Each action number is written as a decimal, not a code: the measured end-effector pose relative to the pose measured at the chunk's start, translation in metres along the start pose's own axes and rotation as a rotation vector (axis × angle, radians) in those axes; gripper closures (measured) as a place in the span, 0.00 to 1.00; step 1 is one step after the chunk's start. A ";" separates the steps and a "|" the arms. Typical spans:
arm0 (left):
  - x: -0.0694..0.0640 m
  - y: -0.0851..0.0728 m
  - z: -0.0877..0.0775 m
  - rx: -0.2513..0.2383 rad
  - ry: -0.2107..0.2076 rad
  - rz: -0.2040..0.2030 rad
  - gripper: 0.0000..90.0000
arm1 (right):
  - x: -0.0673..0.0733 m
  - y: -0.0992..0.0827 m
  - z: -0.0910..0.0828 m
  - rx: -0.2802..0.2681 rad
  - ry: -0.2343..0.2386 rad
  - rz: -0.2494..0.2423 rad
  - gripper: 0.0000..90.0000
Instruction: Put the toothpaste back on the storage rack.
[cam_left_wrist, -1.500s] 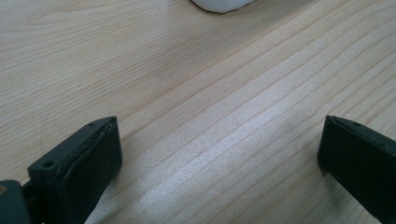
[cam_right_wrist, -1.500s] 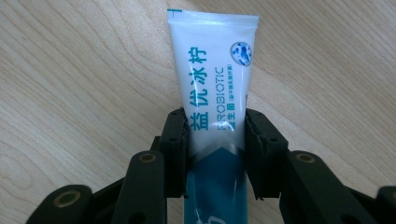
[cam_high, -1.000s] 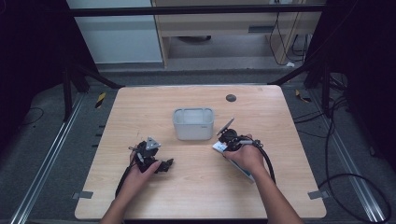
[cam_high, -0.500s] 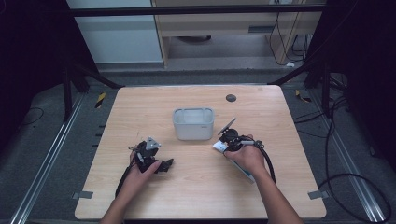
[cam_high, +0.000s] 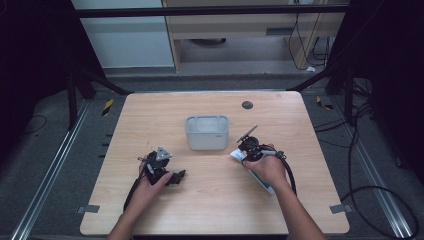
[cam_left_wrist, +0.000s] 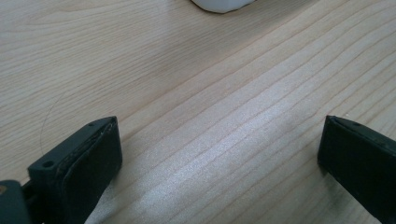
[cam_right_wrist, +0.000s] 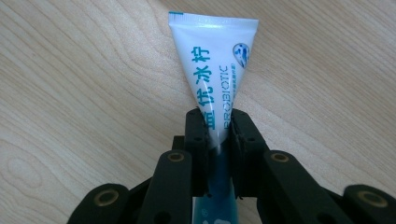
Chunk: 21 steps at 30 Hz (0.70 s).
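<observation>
Beside the tub (cam_high: 207, 132), right hand-held gripper (cam_right_wrist: 217, 128) has just pinched the tube (cam_right_wrist: 215, 65)

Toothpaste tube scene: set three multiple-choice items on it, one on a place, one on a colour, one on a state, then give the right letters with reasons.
1. Where does the plastic bin stand?
A. Near the middle of the table
B. At the table's near left corner
C. On the floor

2. What colour is the toothpaste tube in the main?
A. Red
B. White with teal lettering
C. Black

3. How does the right gripper stand?
A. Wide open above the bin
B. Shut on nothing
C. Shut on the tube

Answers:
1. A: the high view shows the bin about mid-table, between and beyond the two hands.
2. B: the right gripper view shows a white body with teal print.
3. C: its fingers have just closed and press on the tube from both sides, while the left gripper is open over bare wood.
</observation>
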<state>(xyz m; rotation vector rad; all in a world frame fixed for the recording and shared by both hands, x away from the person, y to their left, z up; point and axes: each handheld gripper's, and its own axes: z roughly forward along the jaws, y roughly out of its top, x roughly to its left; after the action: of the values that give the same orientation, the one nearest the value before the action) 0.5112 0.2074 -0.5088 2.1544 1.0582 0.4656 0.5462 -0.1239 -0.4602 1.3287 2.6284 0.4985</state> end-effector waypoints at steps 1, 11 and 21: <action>0.000 0.000 0.000 0.000 0.000 0.000 0.00 | -0.001 0.000 -0.001 -0.003 -0.002 -0.005 0.88; 0.000 0.000 0.000 0.000 0.000 0.000 0.00 | -0.006 -0.002 -0.013 -0.035 -0.009 0.006 0.88; 0.000 0.000 0.000 0.000 0.000 0.000 0.00 | -0.009 -0.001 -0.023 -0.056 -0.013 0.010 0.89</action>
<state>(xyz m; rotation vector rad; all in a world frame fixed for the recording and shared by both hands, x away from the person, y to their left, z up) 0.5112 0.2074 -0.5087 2.1543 1.0584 0.4657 0.5441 -0.1368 -0.4390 1.3245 2.5794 0.5584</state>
